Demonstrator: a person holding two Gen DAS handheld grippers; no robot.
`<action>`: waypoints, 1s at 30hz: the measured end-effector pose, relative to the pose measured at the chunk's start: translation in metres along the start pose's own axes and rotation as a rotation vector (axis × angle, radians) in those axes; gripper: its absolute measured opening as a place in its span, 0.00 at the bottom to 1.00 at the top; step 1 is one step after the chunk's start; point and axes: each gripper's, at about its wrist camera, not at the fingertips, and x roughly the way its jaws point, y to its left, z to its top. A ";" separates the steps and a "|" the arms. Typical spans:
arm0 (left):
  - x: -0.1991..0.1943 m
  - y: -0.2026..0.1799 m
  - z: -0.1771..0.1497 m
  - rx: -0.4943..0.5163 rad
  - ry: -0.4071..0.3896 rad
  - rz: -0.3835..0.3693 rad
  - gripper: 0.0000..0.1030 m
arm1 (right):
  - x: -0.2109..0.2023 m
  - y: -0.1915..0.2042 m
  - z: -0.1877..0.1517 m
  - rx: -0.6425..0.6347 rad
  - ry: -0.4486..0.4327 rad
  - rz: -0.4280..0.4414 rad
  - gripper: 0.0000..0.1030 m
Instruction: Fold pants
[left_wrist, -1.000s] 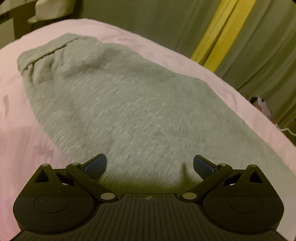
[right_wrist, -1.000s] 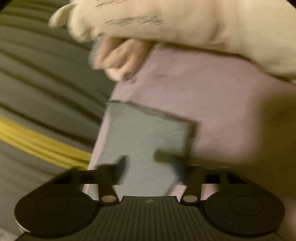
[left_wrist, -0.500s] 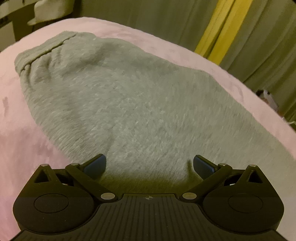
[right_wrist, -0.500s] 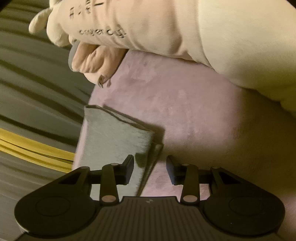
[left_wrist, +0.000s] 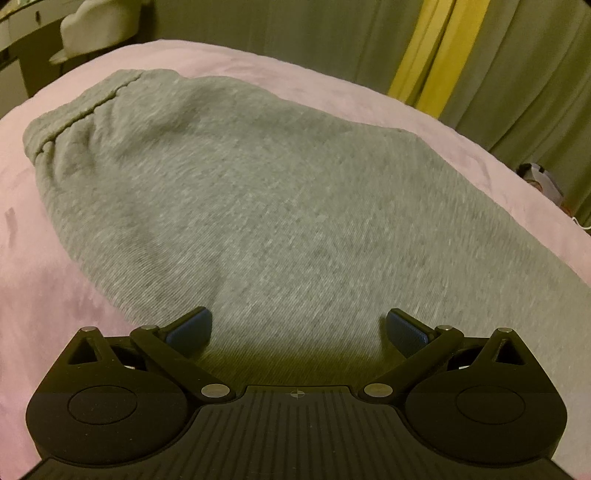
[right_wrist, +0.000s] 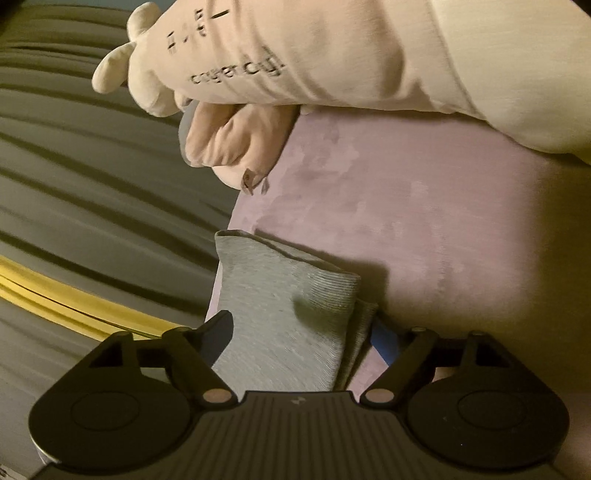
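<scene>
Both tools stand wide: the left tool (left_wrist: 298, 326) hovers empty over the grey knitted jogging pants (left_wrist: 258, 192) spread on the pink velvety bed cover (left_wrist: 332, 88), while the right tool (right_wrist: 301, 334) has just been opening, its jaws straddling the ribbed grey leg cuffs (right_wrist: 280, 295) near the bed's edge, seemingly without pressing them. Released there, the stacked cuffs could slip apart or slide off the edge, spoiling the fold.

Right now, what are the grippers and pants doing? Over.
Left gripper open over pants. Right gripper just opened; cuff between, loose. Sleeve ahead.
</scene>
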 end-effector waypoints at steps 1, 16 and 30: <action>0.000 -0.001 0.000 0.003 0.001 0.003 1.00 | 0.002 0.000 -0.001 -0.005 0.002 -0.005 0.63; 0.004 -0.006 0.000 0.028 0.007 0.030 1.00 | 0.019 -0.004 -0.007 0.026 0.049 -0.036 0.20; -0.002 -0.003 0.001 -0.014 0.004 0.000 1.00 | 0.020 0.047 -0.014 -0.164 -0.009 -0.200 0.10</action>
